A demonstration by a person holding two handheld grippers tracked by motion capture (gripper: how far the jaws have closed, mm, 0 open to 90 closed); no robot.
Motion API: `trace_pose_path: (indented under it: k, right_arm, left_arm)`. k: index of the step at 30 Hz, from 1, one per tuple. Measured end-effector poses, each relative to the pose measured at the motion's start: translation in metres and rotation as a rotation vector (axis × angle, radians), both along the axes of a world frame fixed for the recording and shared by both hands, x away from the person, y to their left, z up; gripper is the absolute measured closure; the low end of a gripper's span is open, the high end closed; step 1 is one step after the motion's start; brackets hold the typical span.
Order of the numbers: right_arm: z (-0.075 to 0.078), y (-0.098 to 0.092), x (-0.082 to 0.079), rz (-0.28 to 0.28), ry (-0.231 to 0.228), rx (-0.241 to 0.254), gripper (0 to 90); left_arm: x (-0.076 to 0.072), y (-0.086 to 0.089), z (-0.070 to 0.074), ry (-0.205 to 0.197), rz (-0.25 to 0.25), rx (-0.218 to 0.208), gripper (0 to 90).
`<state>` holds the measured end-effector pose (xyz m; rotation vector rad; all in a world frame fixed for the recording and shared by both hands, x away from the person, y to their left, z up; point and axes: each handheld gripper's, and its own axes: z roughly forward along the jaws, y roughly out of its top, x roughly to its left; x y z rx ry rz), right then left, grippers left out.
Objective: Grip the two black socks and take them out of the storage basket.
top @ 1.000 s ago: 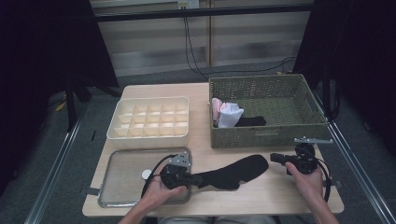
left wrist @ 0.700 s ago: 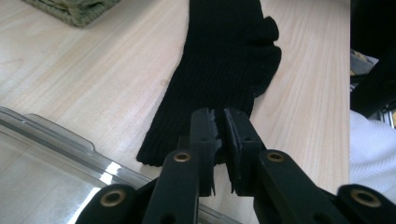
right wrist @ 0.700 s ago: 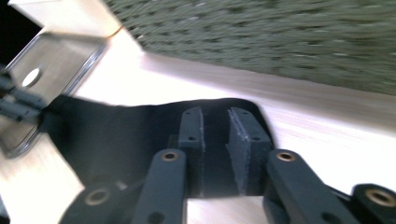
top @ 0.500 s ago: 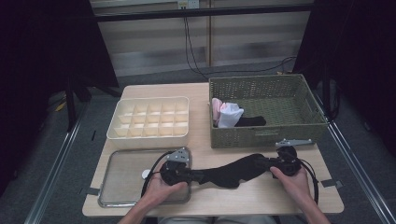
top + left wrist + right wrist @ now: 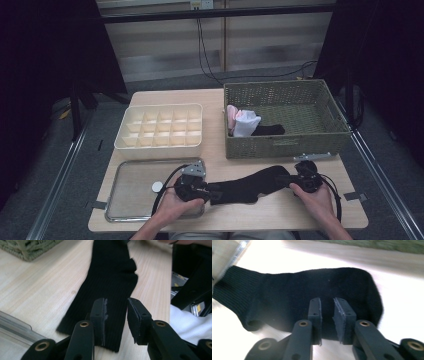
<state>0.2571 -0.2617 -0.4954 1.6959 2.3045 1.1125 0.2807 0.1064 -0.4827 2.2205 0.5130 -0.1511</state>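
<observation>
Along the near edge of the table [image 5: 225, 97] we have a black sock [image 5: 250, 184] stretched flat between our two grippers, cuff to the left, toe to the right. Our left gripper [image 5: 209, 190] sits at the cuff, beside the metal tray [image 5: 131, 200]; its jaws have just been opening and now stand spread above the ribbed cuff without pinching it, as the left gripper view [image 5: 117, 312] shows. Our right gripper [image 5: 291, 180] is at the toe end; its jaws have just been closing, yet a narrow gap remains between the pads, which hover over the fabric [image 5: 312, 297] rather than clamp it.

Compared with a second ago, our right hand has come in leftward from the table's right side to meet the toe, and the sock lies straighter.

Just beyond the sock stands the wicker basket [image 5: 285, 145], its near wall close to the right gripper. To the far left sits the divided box [image 5: 160, 127]. Bare wood lies near the sock and to the right.
</observation>
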Motion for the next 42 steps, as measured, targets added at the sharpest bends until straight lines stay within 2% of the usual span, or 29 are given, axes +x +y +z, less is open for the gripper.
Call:
trace_pose_path:
  k: [1, 2, 5, 7, 9, 10, 13, 14, 15, 16, 19, 20, 21, 26, 28, 32, 34, 36, 37, 40, 42]
  right_arm:
    - [0.001, -0.003, -0.004, -0.013, 0.002, -0.023, 78.0]
    - [0.002, -0.006, -0.006, -0.015, 0.005, -0.021, 78.0]
    - [0.001, -0.018, -0.015, -0.046, 0.02, 0.003, 78.0]
    - [0.003, -0.02, -0.02, -0.049, 0.017, -0.023, 78.1]
    - [0.005, -0.02, -0.026, -0.045, 0.005, -0.072, 78.0]
    - [0.005, -0.021, -0.028, -0.05, 0.002, -0.08, 77.8]
    - [0.004, -0.026, -0.027, -0.071, 0.02, -0.035, 77.0]
    - [0.004, -0.027, -0.026, -0.073, 0.017, -0.033, 76.4]
    - [0.004, -0.028, -0.025, -0.072, 0.008, -0.032, 75.7]
    - [0.004, -0.028, -0.024, -0.076, 0.011, -0.029, 75.2]
    - [0.007, -0.025, -0.023, -0.066, -0.015, -0.005, 74.1]
    - [0.009, -0.024, -0.023, -0.063, -0.024, 0.002, 73.9]
    - [0.011, -0.022, -0.022, -0.062, -0.035, 0.013, 73.5]
    - [0.017, 0.0, -0.019, -0.002, -0.06, 0.024, 68.4]
    - [0.019, 0.01, -0.019, 0.019, -0.064, 0.029, 68.4]
    - [0.023, 0.027, -0.017, 0.072, -0.076, 0.057, 68.7]
    - [0.025, 0.039, -0.015, 0.096, -0.068, 0.069, 69.3]
    - [0.027, 0.054, -0.011, 0.117, -0.06, 0.057, 69.9]
    - [0.027, 0.061, -0.009, 0.137, -0.063, 0.062, 70.4]
    - [0.027, 0.086, -0.004, 0.201, -0.058, 0.07, 71.0]
    - [0.025, 0.101, -0.001, 0.241, -0.051, 0.061, 70.4]
  left_arm:
    - [0.0, -0.001, -0.002, 0.004, -0.002, 0.001, 66.4]
    - [-0.001, -0.002, -0.004, 0.017, -0.012, 0.009, 66.4]
    - [-0.002, -0.01, -0.007, 0.02, -0.016, 0.016, 63.8]
    - [-0.001, -0.016, -0.008, 0.018, -0.005, 0.041, 59.8]
    - [0.0, -0.021, -0.009, 0.007, -0.006, 0.062, 59.1]
    - [0.002, -0.023, -0.01, 0.004, -0.004, 0.062, 59.2]
    - [0.006, -0.026, -0.01, -0.009, 0.006, 0.075, 62.4]
    - [0.008, -0.027, -0.011, -0.014, 0.021, 0.065, 65.2]
    - [0.009, -0.026, -0.011, -0.007, 0.028, 0.074, 66.9]
    - [0.01, -0.025, -0.011, -0.009, 0.022, 0.068, 68.3]
    - [0.012, -0.02, -0.01, 0.016, 0.038, 0.031, 66.3]
    - [0.013, -0.018, -0.008, 0.01, 0.043, 0.043, 66.2]
    - [0.013, -0.016, -0.007, 0.014, 0.053, 0.034, 65.9]
    - [0.013, -0.004, 0.0, 0.013, 0.085, 0.003, 65.1]
    - [0.015, 0.0, 0.002, 0.011, 0.081, 0.011, 65.4]
    - [0.018, 0.01, 0.007, 0.005, 0.115, 0.004, 65.9]
    - [0.019, 0.016, 0.01, 0.014, 0.134, -0.009, 65.7]
    - [0.019, 0.021, 0.012, 0.003, 0.128, 0.03, 64.1]
    - [0.019, 0.024, 0.014, 0.003, 0.131, 0.033, 64.0]
    - [0.018, 0.033, 0.016, -0.006, 0.142, -0.003, 63.1]
    - [0.018, 0.038, 0.014, 0.007, 0.163, -0.054, 62.2]
